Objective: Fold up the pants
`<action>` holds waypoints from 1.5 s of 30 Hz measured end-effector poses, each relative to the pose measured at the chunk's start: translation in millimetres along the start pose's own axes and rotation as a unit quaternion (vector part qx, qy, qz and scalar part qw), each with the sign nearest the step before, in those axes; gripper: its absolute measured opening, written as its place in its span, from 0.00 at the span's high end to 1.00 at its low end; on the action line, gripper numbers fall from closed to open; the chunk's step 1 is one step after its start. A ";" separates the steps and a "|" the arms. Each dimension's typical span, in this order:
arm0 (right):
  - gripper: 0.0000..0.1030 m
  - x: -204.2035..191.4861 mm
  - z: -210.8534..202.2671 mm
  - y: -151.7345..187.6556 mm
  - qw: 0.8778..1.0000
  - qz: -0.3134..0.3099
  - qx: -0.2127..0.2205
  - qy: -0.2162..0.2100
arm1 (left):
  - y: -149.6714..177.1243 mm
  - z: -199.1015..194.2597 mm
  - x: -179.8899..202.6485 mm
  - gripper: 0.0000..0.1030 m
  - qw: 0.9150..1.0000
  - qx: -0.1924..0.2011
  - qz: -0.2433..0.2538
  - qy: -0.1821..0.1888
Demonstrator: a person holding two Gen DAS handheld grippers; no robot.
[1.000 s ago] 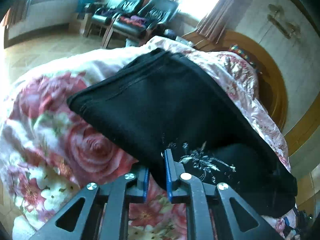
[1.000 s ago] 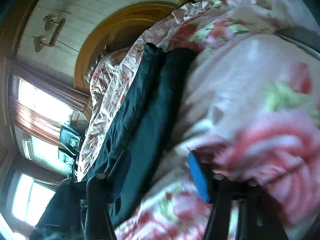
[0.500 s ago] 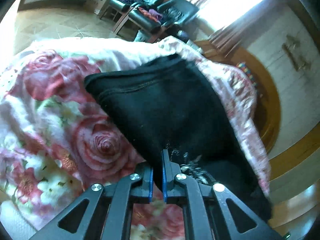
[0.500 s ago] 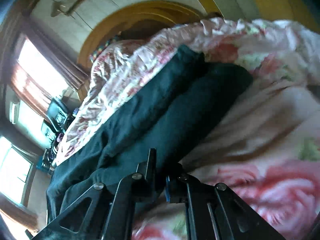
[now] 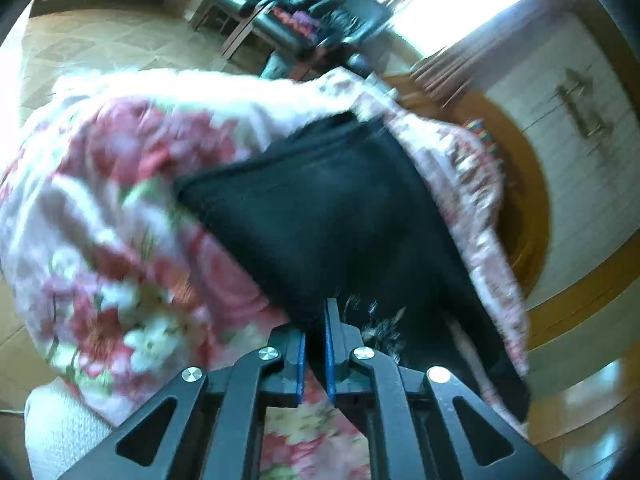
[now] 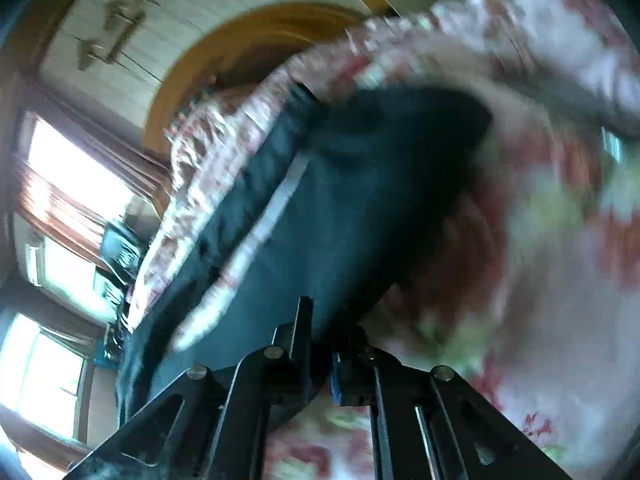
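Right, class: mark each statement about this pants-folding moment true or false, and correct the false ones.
1. The left hand-held gripper is clamped on the black pants. True.
2. The pants lie on a plain white sheet. False: they lie on a floral bedspread with pink roses.
3. The right hand-held gripper is wide open and clear of the cloth. False: its jaws are closed on the dark fabric.
4. Dark chairs stand by the window beyond the bed. True.
5. The pants are bright red. False: they are black.
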State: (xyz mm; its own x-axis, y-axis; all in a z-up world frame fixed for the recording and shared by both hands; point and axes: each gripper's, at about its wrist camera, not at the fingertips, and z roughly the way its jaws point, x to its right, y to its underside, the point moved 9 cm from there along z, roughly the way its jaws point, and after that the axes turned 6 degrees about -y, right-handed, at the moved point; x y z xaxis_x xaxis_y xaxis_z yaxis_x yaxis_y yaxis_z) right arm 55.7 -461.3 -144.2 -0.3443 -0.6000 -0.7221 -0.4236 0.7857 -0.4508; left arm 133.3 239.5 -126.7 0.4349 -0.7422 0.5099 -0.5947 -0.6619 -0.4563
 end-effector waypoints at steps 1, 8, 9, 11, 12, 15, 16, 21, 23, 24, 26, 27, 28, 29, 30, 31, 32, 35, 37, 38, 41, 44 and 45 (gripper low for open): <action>0.88 1.2 -0.7 -1.9 1.000 0.015 0.006 -0.011 | 3.3 3.7 -2.4 0.88 1.000 -0.002 0.003 -0.012; 0.58 -0.8 -6.4 -34.5 0.998 0.021 0.057 -0.012 | 2.0 25.6 -16.3 0.71 0.999 -0.010 -0.043 -0.026; 0.61 1.0 -6.3 -37.6 0.998 0.023 0.061 -0.011 | 0.3 26.1 -17.8 0.71 0.998 -0.008 -0.055 -0.022; 0.83 6.2 -10.4 -41.8 0.998 0.000 0.068 0.010 | -0.8 25.1 -21.8 0.83 0.997 -0.003 -0.073 -0.023; 0.93 5.9 -11.6 -42.6 0.998 -0.011 0.067 0.018 | -1.8 23.0 -22.7 0.91 0.997 0.002 -0.076 -0.024; 0.93 -3.0 -24.9 -43.9 0.996 -0.032 0.078 0.020 | -4.7 8.3 -24.3 0.93 0.997 0.027 -0.071 -0.028; 0.93 -6.4 -30.2 -44.4 0.996 -0.040 0.082 0.021 | -5.8 1.1 -21.3 0.94 0.997 0.034 -0.070 -0.022; 0.92 -17.8 -50.3 -38.1 0.991 -0.078 0.098 0.054 | -12.8 -25.6 -9.8 0.94 0.997 0.063 -0.033 -0.011; 0.89 2.9 -38.8 -29.1 0.992 -0.061 0.063 0.095 | -7.8 -23.2 -11.9 0.93 0.998 0.056 -0.002 -0.037; 0.84 14.0 -38.3 -25.1 0.992 -0.040 0.053 0.104 | -3.4 -19.2 -16.1 0.90 0.997 0.048 0.009 -0.060; 0.81 18.9 -45.1 -29.0 0.994 -0.008 0.065 0.091 | 0.9 -19.4 -31.0 0.86 0.994 0.041 0.008 -0.098; 0.72 20.2 -55.7 -34.2 0.992 -0.001 0.085 0.097 | 1.1 -24.8 -45.8 0.82 0.990 0.049 -0.006 -0.136; 0.66 22.0 -75.8 -42.7 0.985 -0.005 0.125 0.123 | -2.1 -28.8 -51.8 0.81 0.987 0.055 -0.020 -0.148; 0.54 22.7 -87.4 -46.3 0.979 -0.007 0.147 0.138 | -3.7 -37.6 -64.5 0.79 0.984 0.070 -0.048 -0.156; 0.47 21.8 -106.2 -51.4 0.970 -0.012 0.183 0.156 | -8.0 -51.1 -76.2 0.76 0.980 0.098 -0.087 -0.150; 0.46 18.0 -126.4 -57.0 0.960 -0.022 0.222 0.170 | -10.9 -56.7 -79.1 0.75 0.978 0.113 -0.102 -0.146; 0.46 12.6 -137.3 -60.7 0.954 -0.035 0.243 0.173 | -15.6 -66.5 -79.7 0.73 0.973 0.137 -0.115 -0.144; 0.45 -16.2 -145.7 -71.8 0.948 -0.087 0.259 0.163 | -20.2 -63.6 -53.9 0.71 0.978 0.141 -0.074 -0.132; 0.44 -37.0 -125.7 -75.5 0.958 -0.112 0.228 0.133 | -16.5 -48.3 -21.7 0.71 0.985 0.121 -0.020 -0.118; 0.44 -47.1 -112.4 -75.9 0.964 -0.119 0.210 0.114 | -11.2 -35.8 2.0 0.71 0.988 0.108 0.013 -0.106; 0.36 -72.6 -51.0 -75.9 0.983 -0.130 0.120 0.047 | 5.1 -6.1 50.9 0.70 0.992 0.073 0.071 -0.075; 0.36 -80.8 3.4 -77.5 0.989 -0.133 0.050 0.033 | 31.0 28.2 104.4 0.70 0.989 0.024 0.137 -0.040; 0.36 -81.3 12.6 -78.5 0.990 -0.131 0.041 0.032 | 37.8 35.4 114.9 0.70 0.988 0.012 0.151 -0.035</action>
State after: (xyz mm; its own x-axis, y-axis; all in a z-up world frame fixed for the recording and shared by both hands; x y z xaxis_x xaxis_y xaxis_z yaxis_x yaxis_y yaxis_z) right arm 127.5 -472.3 -56.8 -0.2846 -0.7913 -0.5412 -0.4366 0.6096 -0.6617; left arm 184.6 125.5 -111.2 0.2870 -0.9108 0.2969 -0.6888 -0.4116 -0.5968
